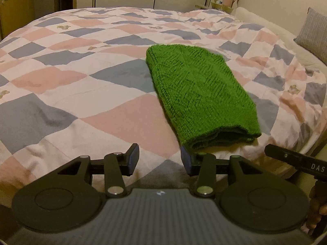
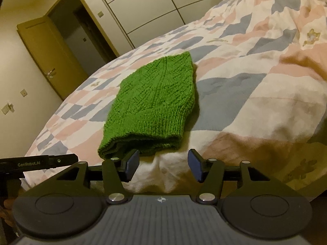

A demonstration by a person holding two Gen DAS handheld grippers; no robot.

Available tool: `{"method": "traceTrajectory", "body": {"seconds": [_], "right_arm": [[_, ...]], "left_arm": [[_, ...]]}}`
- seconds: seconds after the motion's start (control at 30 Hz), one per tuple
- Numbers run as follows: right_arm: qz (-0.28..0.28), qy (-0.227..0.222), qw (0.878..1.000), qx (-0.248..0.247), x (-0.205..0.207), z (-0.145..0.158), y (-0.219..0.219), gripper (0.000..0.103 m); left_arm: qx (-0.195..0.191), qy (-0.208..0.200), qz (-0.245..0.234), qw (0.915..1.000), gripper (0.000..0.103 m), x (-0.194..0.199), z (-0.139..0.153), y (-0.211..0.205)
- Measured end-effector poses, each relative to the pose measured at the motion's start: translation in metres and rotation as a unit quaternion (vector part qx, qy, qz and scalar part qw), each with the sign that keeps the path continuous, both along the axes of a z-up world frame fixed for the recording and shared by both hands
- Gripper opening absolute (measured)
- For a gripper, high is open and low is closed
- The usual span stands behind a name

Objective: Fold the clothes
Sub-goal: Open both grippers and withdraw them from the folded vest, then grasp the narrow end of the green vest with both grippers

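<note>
**Seemingly finished: the green knit is lying folded while both grippers are being held clear**

The green knitted garment (image 1: 201,94) is lying on the patchwork quilt (image 1: 67,77), folded into a compact, thick rectangle. Its layered end is facing the near edge of the bed, where the doubled thicknesses are showing as a rounded lip. It is being left well in from the pillow (image 1: 312,30) at the far right, on a fairly flat stretch of bedding, probably so that the stack is not being tipped by the rumpled part of the cover.

The left gripper (image 1: 159,157) is being held low at the bed's near edge with its fingers parted and nothing between them; its right pad (image 1: 187,159) is sitting just beside the near left corner of the fold, though whether it is touching the wool cannot be told. The right gripper (image 2: 164,163) is likewise being held with its fingers spread and empty, its left pad (image 2: 131,163) lying just in front of the garment's near edge. Each tool is appearing at the border of the other's view, so the two are being kept side by side, flanking the folded end.

Judging by the tidy shape, the folding is being regarded as nearly or fully done. Any further step is likely calling only for a light squaring of the near corners.
</note>
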State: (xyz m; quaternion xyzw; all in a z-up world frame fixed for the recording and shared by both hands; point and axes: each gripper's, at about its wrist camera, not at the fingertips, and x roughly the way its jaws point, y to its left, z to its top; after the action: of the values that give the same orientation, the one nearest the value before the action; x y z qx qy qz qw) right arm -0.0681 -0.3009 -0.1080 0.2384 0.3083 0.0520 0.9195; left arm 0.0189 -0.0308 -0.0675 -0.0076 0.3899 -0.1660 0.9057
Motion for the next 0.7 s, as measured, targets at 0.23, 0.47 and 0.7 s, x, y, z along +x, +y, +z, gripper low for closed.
{"method": "traceTrajectory", "body": {"seconds": [0.23, 0.47, 0.7], "right_arm": [[-0.01, -0.012, 0.999, 0.034, 0.014, 0.005, -0.018, 0.067], [-0.027, -0.004, 0.988, 0.15, 0.066, -0.011, -0.064, 0.067], [-0.012, 0.058, 0.977, 0.204, 0.155, -0.025, -0.102, 0.069]], "left_arm": [[-0.042, 0.014, -0.01, 0.999, 0.049, 0.03, -0.004, 0.008], [-0.138, 0.086, -0.028, 0.9862, 0.049, 0.105, -0.028, 0.023], [-0.259, 0.17, -0.056, 0.9491, 0.055, 0.204, -0.057, 0.028]]}}
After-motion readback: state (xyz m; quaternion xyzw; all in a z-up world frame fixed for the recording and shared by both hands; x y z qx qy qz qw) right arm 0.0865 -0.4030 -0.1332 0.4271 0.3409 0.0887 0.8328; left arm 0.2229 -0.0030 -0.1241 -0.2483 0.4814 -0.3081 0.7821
